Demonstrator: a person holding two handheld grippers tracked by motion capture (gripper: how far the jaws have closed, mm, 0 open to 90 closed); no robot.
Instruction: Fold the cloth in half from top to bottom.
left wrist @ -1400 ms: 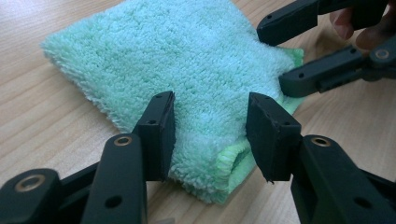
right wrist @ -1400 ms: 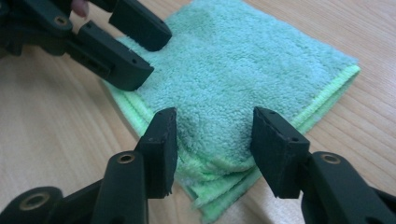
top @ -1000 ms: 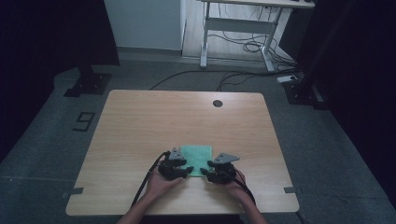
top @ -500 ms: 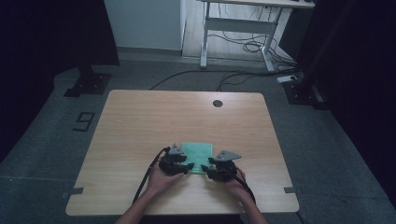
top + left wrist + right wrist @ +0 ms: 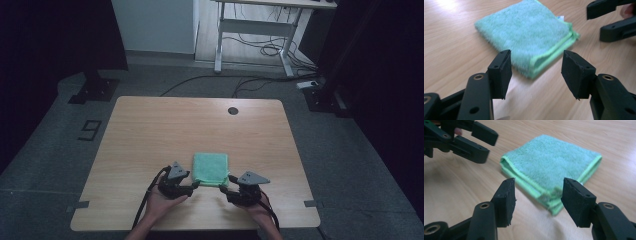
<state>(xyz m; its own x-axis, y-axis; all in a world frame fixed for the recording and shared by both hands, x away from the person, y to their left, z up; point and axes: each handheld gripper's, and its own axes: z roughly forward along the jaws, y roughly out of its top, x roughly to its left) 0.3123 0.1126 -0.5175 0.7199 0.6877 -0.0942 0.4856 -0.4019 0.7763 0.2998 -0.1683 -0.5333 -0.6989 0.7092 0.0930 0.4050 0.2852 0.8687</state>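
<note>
A folded green cloth (image 5: 211, 169) lies flat on the wooden table (image 5: 165, 130), near its front edge. My left gripper (image 5: 196, 184) sits just off the cloth's near left corner, my right gripper (image 5: 226, 188) just off its near right corner. In the left gripper view the cloth (image 5: 529, 30) lies beyond my left gripper (image 5: 537, 62), whose jaws have just been opening with nothing between the pads; the right gripper (image 5: 594, 23) shows at the upper right. In the right gripper view my right gripper (image 5: 537, 190) has also just been opening, empty, before the cloth (image 5: 551, 160); the left gripper (image 5: 492, 145) shows at the upper left.
A round cable hole (image 5: 232, 110) sits near the table's far edge. The person's hands come in over the front edge. Beyond the table are a white desk frame (image 5: 250, 30) with cables on the floor, and a floor marking "9" (image 5: 90, 130) to the left.
Both grippers have drawn back a little from the cloth's near edge towards the person. Their jaws stand wider apart. The cloth stays folded on the table.
</note>
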